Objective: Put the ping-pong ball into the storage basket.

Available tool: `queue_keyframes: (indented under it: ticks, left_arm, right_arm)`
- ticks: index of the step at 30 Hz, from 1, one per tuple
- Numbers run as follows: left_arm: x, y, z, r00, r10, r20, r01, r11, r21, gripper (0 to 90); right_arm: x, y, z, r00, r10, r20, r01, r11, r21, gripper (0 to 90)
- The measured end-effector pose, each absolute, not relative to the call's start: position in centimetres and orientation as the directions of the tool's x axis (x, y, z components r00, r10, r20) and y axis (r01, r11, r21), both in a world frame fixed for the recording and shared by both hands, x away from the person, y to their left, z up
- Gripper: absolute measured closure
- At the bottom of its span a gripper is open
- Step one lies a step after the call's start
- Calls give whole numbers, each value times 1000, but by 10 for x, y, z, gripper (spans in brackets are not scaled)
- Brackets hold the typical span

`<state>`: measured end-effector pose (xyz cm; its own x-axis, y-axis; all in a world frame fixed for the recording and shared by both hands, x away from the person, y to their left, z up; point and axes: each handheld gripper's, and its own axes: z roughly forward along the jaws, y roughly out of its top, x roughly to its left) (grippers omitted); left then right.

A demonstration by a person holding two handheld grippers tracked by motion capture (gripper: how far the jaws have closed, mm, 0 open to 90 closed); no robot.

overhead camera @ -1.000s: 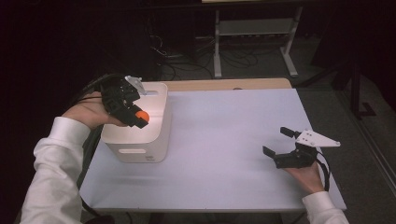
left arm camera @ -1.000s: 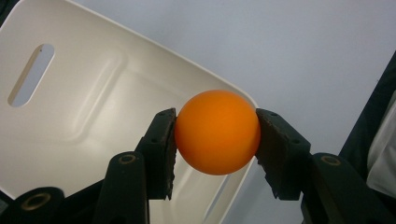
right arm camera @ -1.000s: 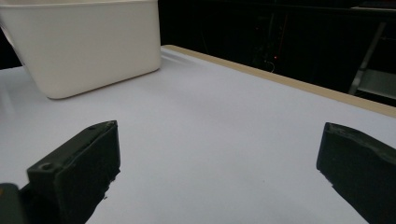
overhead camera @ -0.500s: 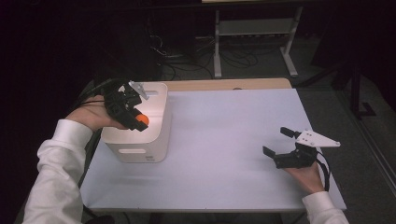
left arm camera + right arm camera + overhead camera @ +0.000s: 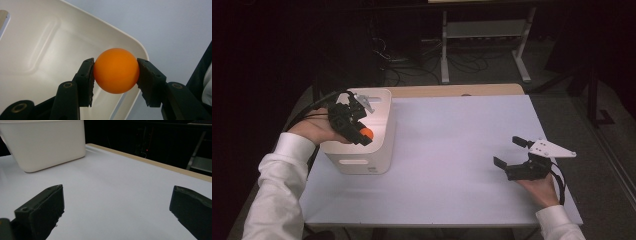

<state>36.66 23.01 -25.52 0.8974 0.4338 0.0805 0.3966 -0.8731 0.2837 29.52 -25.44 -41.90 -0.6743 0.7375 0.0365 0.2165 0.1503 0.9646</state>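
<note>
– From above, what's the left gripper (image 5: 362, 131) doing?

– It sits over the open top of the white plastic bin with rounded corners (image 5: 382, 150), which stands at the left end of the pale table top (image 5: 452, 150). A small smooth orange ball (image 5: 367, 133) is pinched at its tip, just above the bin's near rim. The person's white sleeve (image 5: 277, 180) comes up from the lower left

– And the other one?

– The right gripper (image 5: 508, 152) rests low on the right side of the table, well apart from the bin, jaws spread wide with nothing between them

– What does the left gripper view give you?

– The ball (image 5: 116, 70) fills the middle, with both black pads pressed on its sides, one left and one right. Behind it lies the bin's cream inside (image 5: 45, 55), with its curved rim running across and the table (image 5: 175, 22) beyond. The ball hangs over the bin's corner, not touching the floor of it

– The right gripper view?

– Two black jaws stand far apart at the bottom corners, bare table (image 5: 112, 195) between them. The bin's outer wall (image 5: 47, 142) sits at upper left, some way off
</note>
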Motion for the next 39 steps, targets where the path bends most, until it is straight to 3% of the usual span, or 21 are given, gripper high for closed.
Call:
queue_keyframes:
  ticks: [39]
  left_arm:
    - [377, 228, -294, 897, 439, 54, 410, -870, 272, 502]
  right_arm:
    - [296, -256, -421, -674, 738, 25, 214, 163, 963, 0]
